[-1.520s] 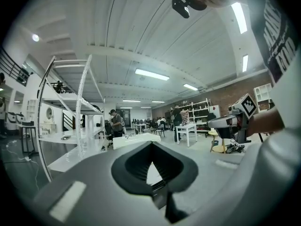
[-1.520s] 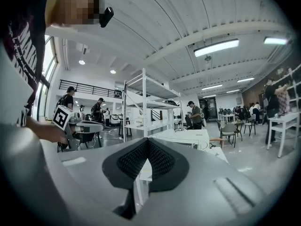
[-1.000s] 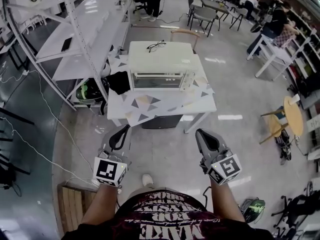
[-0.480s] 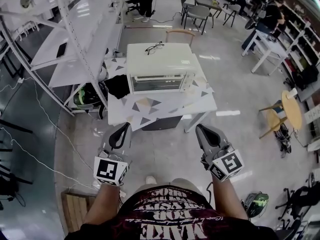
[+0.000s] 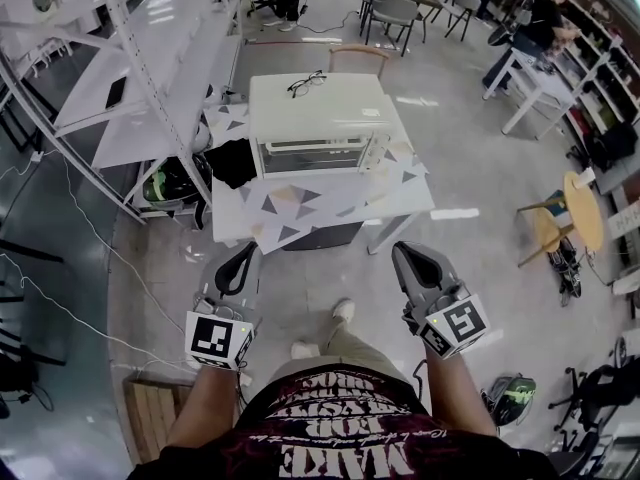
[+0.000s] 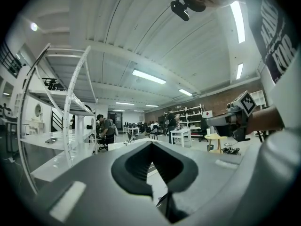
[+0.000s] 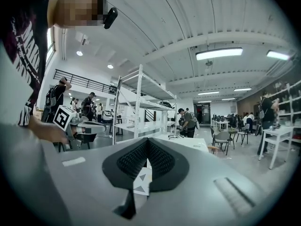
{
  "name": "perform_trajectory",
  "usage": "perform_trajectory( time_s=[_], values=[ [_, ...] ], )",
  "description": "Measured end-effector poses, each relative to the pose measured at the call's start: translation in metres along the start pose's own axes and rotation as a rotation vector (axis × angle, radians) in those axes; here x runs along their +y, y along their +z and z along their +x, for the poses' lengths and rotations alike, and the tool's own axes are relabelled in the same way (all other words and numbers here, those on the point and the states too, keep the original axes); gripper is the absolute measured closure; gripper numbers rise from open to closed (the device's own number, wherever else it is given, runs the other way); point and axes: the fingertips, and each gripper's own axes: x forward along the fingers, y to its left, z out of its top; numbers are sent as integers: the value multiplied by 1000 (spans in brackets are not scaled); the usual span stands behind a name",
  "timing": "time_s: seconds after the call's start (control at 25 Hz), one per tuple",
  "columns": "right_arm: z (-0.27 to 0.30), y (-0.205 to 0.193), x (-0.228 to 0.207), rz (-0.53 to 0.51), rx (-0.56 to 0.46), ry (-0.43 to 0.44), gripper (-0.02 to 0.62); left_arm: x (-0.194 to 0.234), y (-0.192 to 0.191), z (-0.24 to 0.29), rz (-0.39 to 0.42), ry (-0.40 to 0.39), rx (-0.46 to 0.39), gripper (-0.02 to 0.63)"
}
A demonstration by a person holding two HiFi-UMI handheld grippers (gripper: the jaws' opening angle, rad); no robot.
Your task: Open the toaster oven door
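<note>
Cream-white metal, the toaster oven (image 5: 318, 118) stands toward the back of the counter (image 5: 400, 203). Its glass door (image 5: 313, 157) is shut and faces the person. No brand on it can be read from here. A pair of glasses (image 5: 308, 85) lies on its top. The counter's cloth, printed with grey triangles, hangs over the front edge, and a black cloth (image 5: 236, 164) lies at its left edge.

The left tool (image 5: 243, 256) and right tool (image 5: 404, 252) are held low over bare floor (image 5: 330, 278), well apart from the counter. Each has its jaws pressed together on nothing. Each carries a cube with a black-and-white square marker. White letters on the shirt (image 5: 335, 438), seen upside down, seem to read MAKE.

A white shelving rack (image 5: 150, 78) stands close at the counter's left, and open floor lies to its right.
</note>
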Motion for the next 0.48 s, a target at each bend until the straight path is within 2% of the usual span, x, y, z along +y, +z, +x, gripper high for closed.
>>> perform_trajectory(
  time_s=[0.48],
  values=[
    [11, -19, -22, 25, 50, 16, 569, -11, -16, 37, -23, -36, 42, 604]
  ],
)
